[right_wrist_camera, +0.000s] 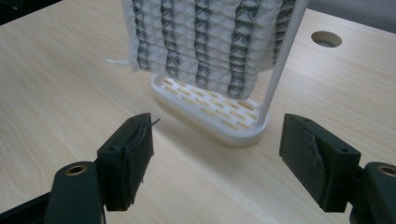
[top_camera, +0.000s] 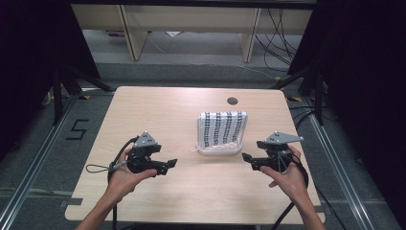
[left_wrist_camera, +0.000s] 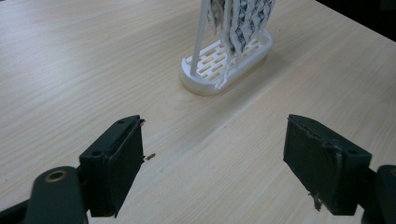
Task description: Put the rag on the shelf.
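Light wood surface [top_camera: 158, 110] with round cable hole [top_camera: 232, 100] near far edge; black cables [top_camera: 280, 36] on floor [top_camera: 191, 72] behind; "5" marked on floor [top_camera: 77, 129] left.

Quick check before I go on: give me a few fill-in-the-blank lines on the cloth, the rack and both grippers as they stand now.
1. The patterned cloth hangs on a white ___ with a slotted base.
2. The jaws of the left gripper are ___, with nothing between them.
3. The right gripper points toward the rack without ___ it.
4. A round ___ sits in the table beyond the rack.

Missing words: rack; open; touching; hole
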Demonstrator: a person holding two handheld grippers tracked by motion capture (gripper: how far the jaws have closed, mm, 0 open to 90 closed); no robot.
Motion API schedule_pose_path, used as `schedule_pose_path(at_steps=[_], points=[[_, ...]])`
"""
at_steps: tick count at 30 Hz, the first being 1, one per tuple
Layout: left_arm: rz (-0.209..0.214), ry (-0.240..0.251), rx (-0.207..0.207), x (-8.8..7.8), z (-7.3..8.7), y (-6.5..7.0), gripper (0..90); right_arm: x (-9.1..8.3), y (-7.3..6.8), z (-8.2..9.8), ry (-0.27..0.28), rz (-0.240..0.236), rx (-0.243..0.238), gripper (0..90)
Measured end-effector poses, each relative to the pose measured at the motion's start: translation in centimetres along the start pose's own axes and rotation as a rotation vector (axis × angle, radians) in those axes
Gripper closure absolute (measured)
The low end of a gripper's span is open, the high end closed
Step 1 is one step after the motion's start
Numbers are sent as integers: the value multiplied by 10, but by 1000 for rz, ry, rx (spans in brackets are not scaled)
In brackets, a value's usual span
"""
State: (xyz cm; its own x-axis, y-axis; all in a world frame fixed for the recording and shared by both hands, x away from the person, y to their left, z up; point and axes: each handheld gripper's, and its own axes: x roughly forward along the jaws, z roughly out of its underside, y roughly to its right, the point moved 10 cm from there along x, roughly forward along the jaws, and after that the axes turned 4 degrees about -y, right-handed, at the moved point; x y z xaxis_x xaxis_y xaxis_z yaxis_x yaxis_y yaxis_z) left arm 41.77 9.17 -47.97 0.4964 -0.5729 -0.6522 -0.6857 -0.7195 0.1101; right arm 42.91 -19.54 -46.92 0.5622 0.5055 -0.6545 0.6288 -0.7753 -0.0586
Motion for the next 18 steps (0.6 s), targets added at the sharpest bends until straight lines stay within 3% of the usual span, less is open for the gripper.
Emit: schedule_pose_path(at_steps=[4, 8, 12, 13, 17, 18], points=[[1, -12, 3, 0, 6, 0, 194, 1, -1, 4, 4, 1, -12, 269], [6, -2, 6, -2, 11, 1, 194, 1, -6, 11, -6, 0, 11, 270], [0, 3, 1, -3, 16, 2, 196, 5, -9, 18, -11, -5, -18, 270], [2, 3, 3, -4, 17, 2, 196, 5, -13, 23, -21, -13, 3, 270], [6, 1, 11, -4, 21, 5, 196, 6, -13, 26, -21, -15, -20, 270], [0, 1, 7, -4, 23, 5, 196, 6, -16, 27, -21, -14, 2, 270]])
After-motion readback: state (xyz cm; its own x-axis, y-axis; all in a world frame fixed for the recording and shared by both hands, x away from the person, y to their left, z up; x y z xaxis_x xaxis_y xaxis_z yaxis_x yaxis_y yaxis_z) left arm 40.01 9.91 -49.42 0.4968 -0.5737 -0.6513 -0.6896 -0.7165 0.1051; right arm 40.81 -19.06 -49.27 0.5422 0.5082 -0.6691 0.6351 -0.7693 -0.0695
